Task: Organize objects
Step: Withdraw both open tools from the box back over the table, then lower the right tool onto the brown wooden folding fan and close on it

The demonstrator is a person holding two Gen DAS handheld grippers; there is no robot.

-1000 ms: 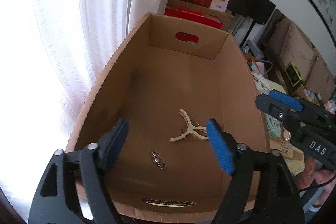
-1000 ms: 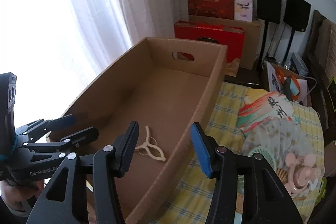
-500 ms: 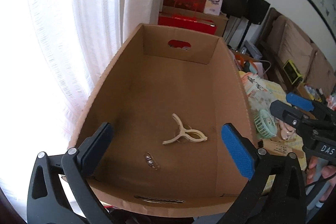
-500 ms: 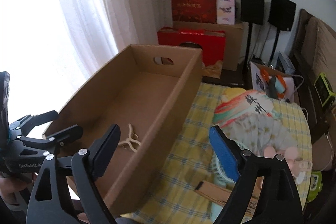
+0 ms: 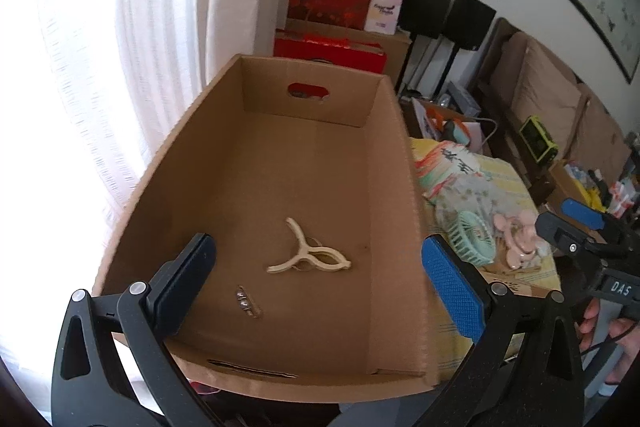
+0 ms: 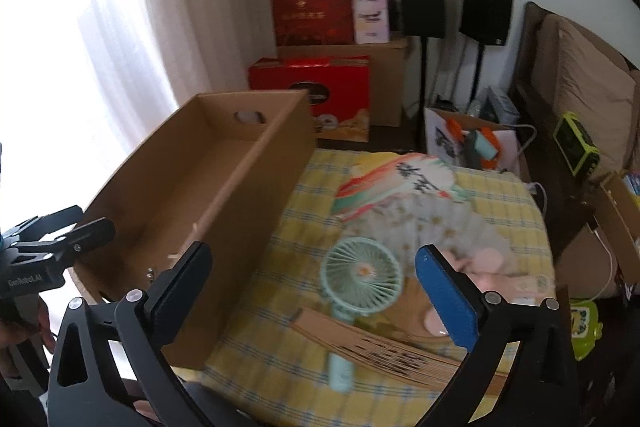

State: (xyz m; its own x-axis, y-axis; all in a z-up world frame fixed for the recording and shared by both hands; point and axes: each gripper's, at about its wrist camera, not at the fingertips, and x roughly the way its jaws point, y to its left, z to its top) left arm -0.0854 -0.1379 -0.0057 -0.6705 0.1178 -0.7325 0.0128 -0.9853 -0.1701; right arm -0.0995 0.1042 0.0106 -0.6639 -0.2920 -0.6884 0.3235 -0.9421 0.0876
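Left wrist view: the left gripper (image 5: 318,281) hangs over the near end of the cardboard box (image 5: 400,227), jaws spread wide with nothing between the pads; they have just finished opening. Below and between the fingers, on the box floor, lie a cream clothes peg (image 5: 308,255) and, nearer the camera and apart from it, a small metal clip with beads (image 5: 248,307). The box's far wall carries an oval handle cutout (image 5: 309,91). White curtains (image 5: 120,47) hang to the left of the box; red gift boxes (image 5: 332,23) are stacked behind it. At the right edge the right gripper (image 5: 580,227) appears beyond the box wall, over the cloth-covered surface.

Right wrist view: the right gripper (image 6: 312,283) is likewise released, its jaws having just opened further, empty, above the yellow checked cloth (image 6: 304,211). Between its fingers lies a mint handheld fan (image 6: 362,277), its handle pointing toward the camera, resting partly on a flat brown folded fan (image 6: 384,351). Pink items (image 6: 484,267), blurred, lie just beside the blue pad. An open paper fan (image 6: 408,187) lies farther out. The cardboard box (image 6: 248,195) stands on the left, touching the cloth's edge, and the left gripper (image 6: 68,227) shows at its near corner.
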